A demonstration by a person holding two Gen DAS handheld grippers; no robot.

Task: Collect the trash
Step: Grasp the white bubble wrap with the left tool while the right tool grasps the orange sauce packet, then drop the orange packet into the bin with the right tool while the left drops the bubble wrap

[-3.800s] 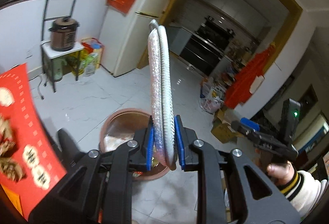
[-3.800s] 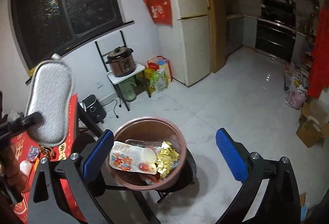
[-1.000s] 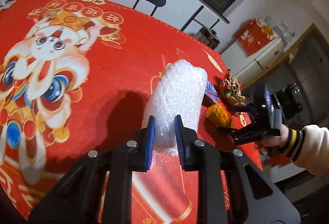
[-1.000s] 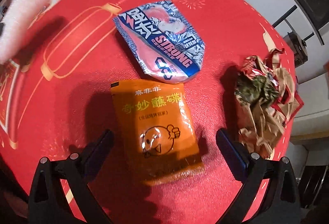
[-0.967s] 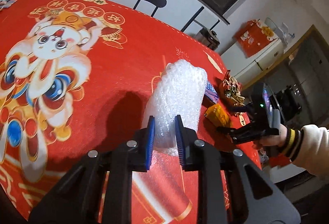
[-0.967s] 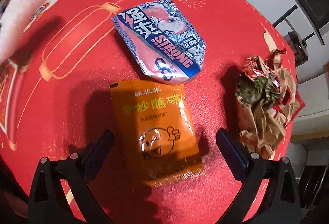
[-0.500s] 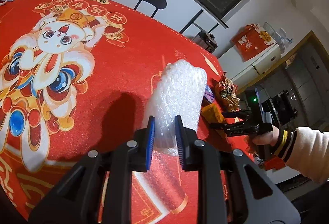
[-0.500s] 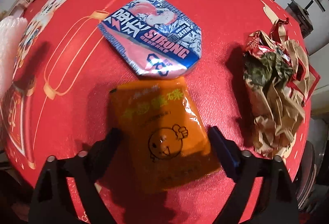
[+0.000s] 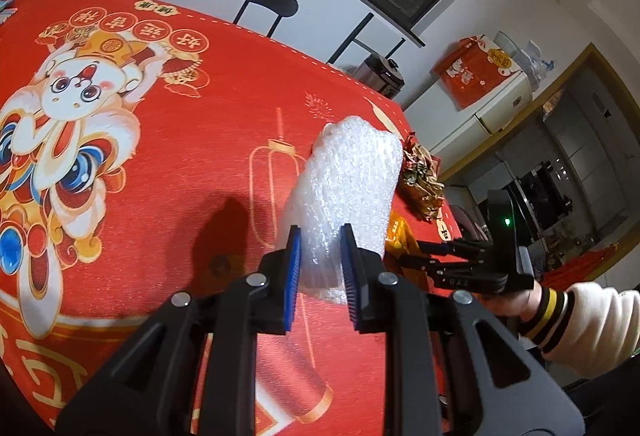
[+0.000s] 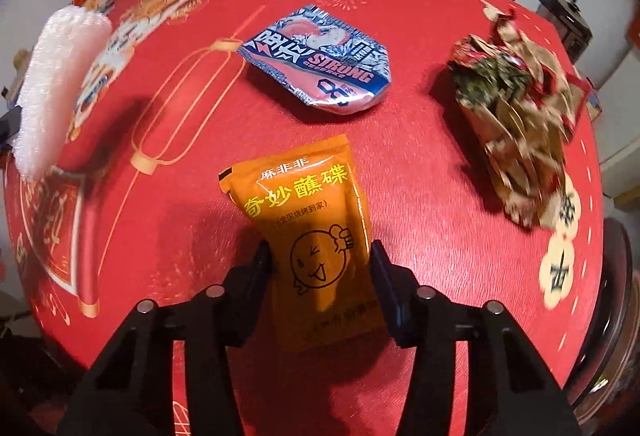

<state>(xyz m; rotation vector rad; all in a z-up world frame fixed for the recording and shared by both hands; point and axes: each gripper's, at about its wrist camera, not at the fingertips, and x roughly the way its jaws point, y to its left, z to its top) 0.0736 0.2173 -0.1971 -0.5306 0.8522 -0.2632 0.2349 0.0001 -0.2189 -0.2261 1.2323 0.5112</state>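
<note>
Three wrappers lie on the table: right gripper (image 10: 320,260) straddles the orange packet (image 10: 308,228); left gripper (image 9: 320,268) clamps bubble wrap (image 9: 344,203)

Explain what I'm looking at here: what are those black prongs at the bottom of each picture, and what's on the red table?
No robot here: a person carries a two-finger clamp in each hand, each with a camera looking along its fingers. The left view shows the left gripper shut on a white bubble wrap piece, held above the red tablecloth. The right gripper shows there too, reaching from the right. The right view shows that gripper with its fingers on either side of an orange packet lying on the table; whether it is clamped yet, I cannot tell. Beyond lie a blue and pink wrapper and a crumpled brown wrapper.
</note>
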